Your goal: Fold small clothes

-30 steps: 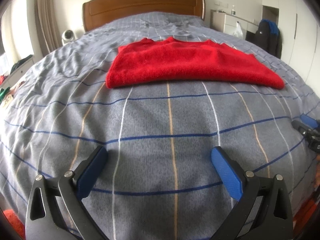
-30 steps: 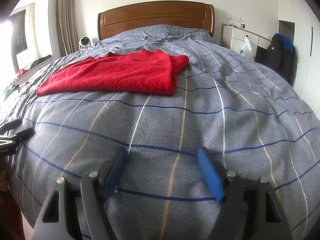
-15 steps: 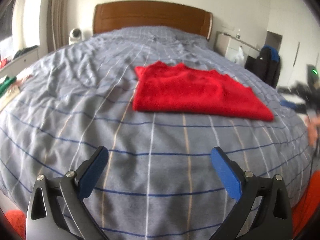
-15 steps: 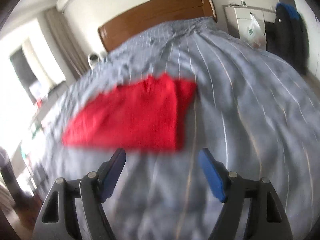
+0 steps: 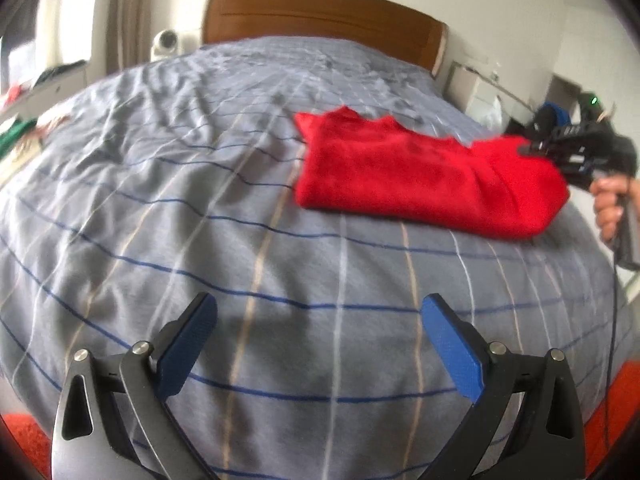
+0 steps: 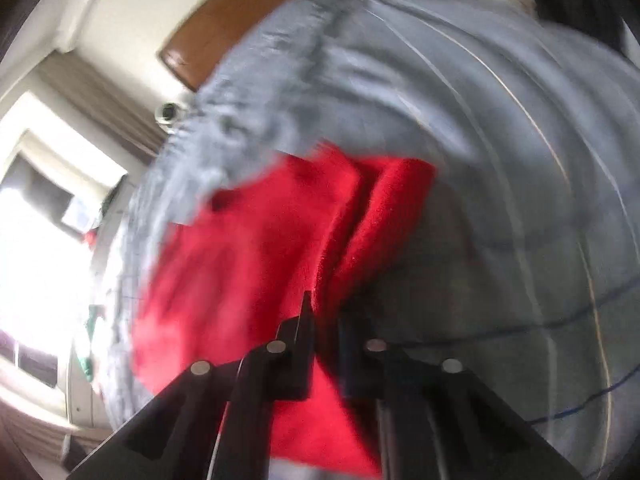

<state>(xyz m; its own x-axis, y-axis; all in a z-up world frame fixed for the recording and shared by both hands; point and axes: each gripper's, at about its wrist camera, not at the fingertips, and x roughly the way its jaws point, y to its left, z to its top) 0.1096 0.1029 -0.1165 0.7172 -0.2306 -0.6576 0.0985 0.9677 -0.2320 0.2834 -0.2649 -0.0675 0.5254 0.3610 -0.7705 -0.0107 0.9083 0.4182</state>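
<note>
A folded red sweater [image 5: 420, 176] lies on the grey checked bed [image 5: 200, 200], right of centre in the left wrist view. My left gripper [image 5: 318, 332] is open and empty, hovering over the bed's near part, well short of the sweater. My right gripper [image 5: 532, 150] shows at the far right of that view, pinching the sweater's right end, which is raised off the bed. In the blurred right wrist view the right gripper [image 6: 324, 320] is shut on a fold of the red sweater [image 6: 280, 248].
A wooden headboard [image 5: 320, 12] stands at the far end. A white nightstand [image 5: 480, 92] and dark bags are at the right. A small white fan [image 5: 166, 42] sits at the back left. A low shelf with clutter [image 5: 24, 120] runs along the left.
My right gripper moved in to the sweater's right end, shut on it and lifted it. My left gripper swung so the sweater now sits further right in its view.
</note>
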